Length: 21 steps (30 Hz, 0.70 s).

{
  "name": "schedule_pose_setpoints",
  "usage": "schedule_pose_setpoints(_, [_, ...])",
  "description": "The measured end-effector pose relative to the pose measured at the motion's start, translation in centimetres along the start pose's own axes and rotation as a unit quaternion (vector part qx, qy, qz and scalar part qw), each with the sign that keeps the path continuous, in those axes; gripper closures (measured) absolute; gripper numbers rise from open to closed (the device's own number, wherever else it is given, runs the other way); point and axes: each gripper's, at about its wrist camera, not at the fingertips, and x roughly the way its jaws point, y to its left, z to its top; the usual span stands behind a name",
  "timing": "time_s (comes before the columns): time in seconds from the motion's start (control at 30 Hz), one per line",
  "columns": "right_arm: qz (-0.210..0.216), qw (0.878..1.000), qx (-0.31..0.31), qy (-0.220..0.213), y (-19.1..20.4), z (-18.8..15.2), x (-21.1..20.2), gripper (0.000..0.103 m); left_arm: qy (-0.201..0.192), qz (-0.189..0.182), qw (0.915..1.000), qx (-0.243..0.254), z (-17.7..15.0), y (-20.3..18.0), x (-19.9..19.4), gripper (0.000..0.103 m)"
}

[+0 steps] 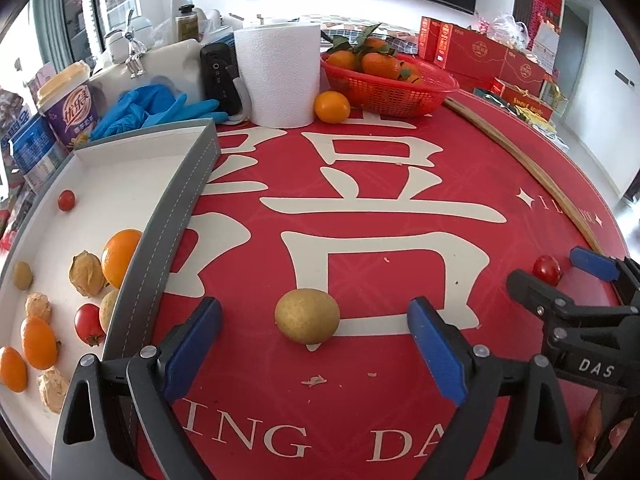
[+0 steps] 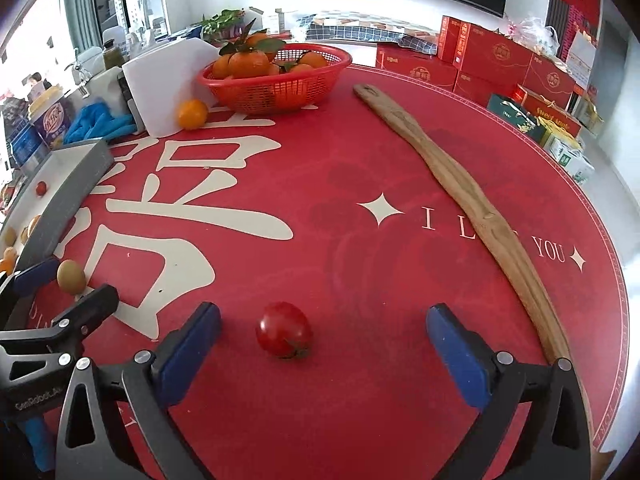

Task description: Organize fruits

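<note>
A round yellow-brown fruit (image 1: 307, 316) lies on the red cloth-covered bench (image 1: 360, 208) between the left gripper (image 1: 316, 334)'s blue-padded fingers (image 1: 192, 344) — spread wide, touching nothing. In the right wrist view, a small red tomato (image 2: 285, 330) sits lower centre between the right gripper (image 2: 324, 344)'s equally parted fingers (image 2: 456, 354), untouched. Both grippers tilt down toward the bench. A white grey-rimmed tray (image 1: 176, 216) at left holds sorted fruit.
</note>
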Motion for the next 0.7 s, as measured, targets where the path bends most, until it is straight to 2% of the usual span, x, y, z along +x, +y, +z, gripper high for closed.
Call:
schedule_pose_setpoints(0.2, [-0.001, 1.0, 0.001, -0.001, 0.0, 0.0, 0.0, 0.0, -0.001, -0.025, 0.9992, 0.031, -0.4, 0.0, -0.4, 0.008])
schedule_pose_setpoints(0.43, [-0.002, 1.0, 0.004, -0.002, 0.0, 0.1, 0.0, 0.0, 0.0, -0.048, 0.9985, 0.027, -0.4, 0.5, -0.8, 0.01])
schedule_pose_setpoints(0.57, [-0.003, 1.0, 0.005, -0.002, 0.0, 0.1, 0.0, 0.0, 0.003, -0.02, 0.9992, 0.035, 0.2, -0.4, -0.2, 0.01])
schedule_pose_setpoints(0.63, [-0.002, 1.0, 0.004, -0.002, 0.0, 0.1, 0.0, 0.0, 0.003, -0.018, 0.9994, 0.029, 0.4, -0.6, 0.1, 0.01])
schedule_pose_setpoints(0.7, [-0.002, 1.0, 0.004, -0.002, 0.0, 0.1, 0.0, 0.0, 0.004, -0.007, 0.9998, 0.019, 0.5, -0.6, 0.4, 0.003])
